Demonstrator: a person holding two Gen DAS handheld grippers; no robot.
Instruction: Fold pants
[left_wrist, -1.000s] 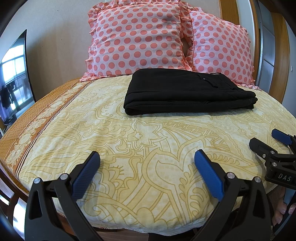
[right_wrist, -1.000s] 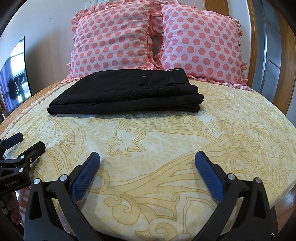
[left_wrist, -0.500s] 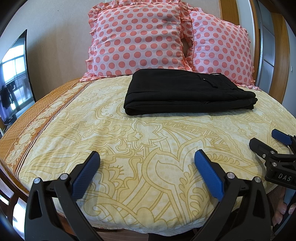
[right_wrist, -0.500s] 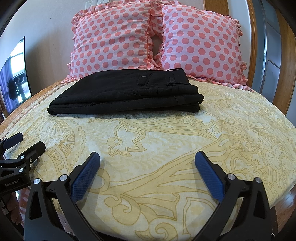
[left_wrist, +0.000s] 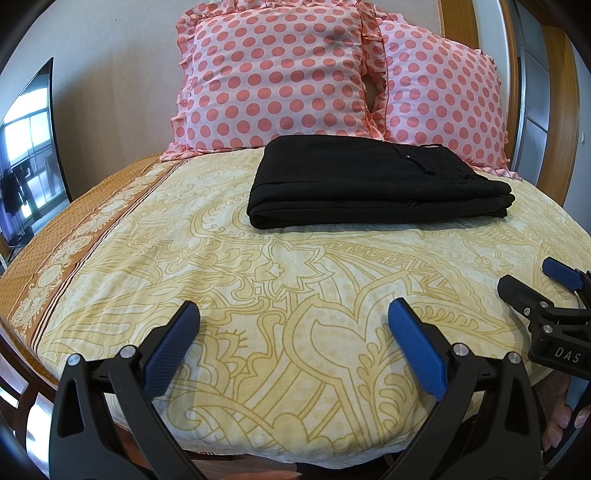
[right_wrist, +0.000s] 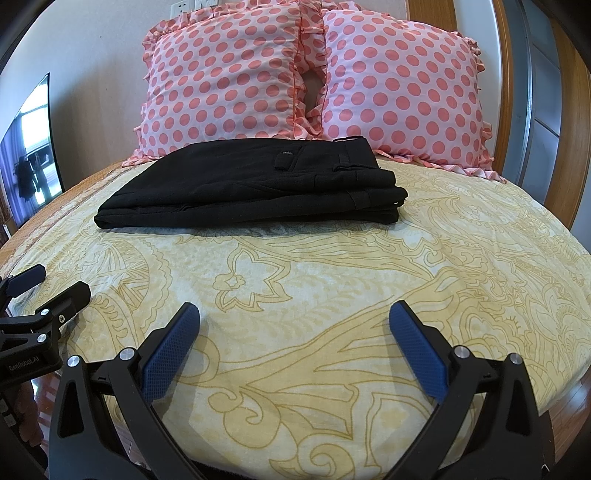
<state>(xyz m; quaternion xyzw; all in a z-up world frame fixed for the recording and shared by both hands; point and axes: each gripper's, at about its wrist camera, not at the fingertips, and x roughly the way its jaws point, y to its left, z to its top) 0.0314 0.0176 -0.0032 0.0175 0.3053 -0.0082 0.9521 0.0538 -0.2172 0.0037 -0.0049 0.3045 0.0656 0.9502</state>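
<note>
Folded pants (left_wrist: 373, 181) far edge hidden; both claws spread, empty.

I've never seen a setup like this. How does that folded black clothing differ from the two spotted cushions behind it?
The black folded pants lie flat in a low stack on the yellow patterned bedspread; the pink polka-dot pillows stand propped upright behind them. The pants are plain and dark; the pillows are spotted, with ruffled edges. The pants look thin and layered; the pillows look plump. Both rest on the bed, untouched by either gripper.
</note>
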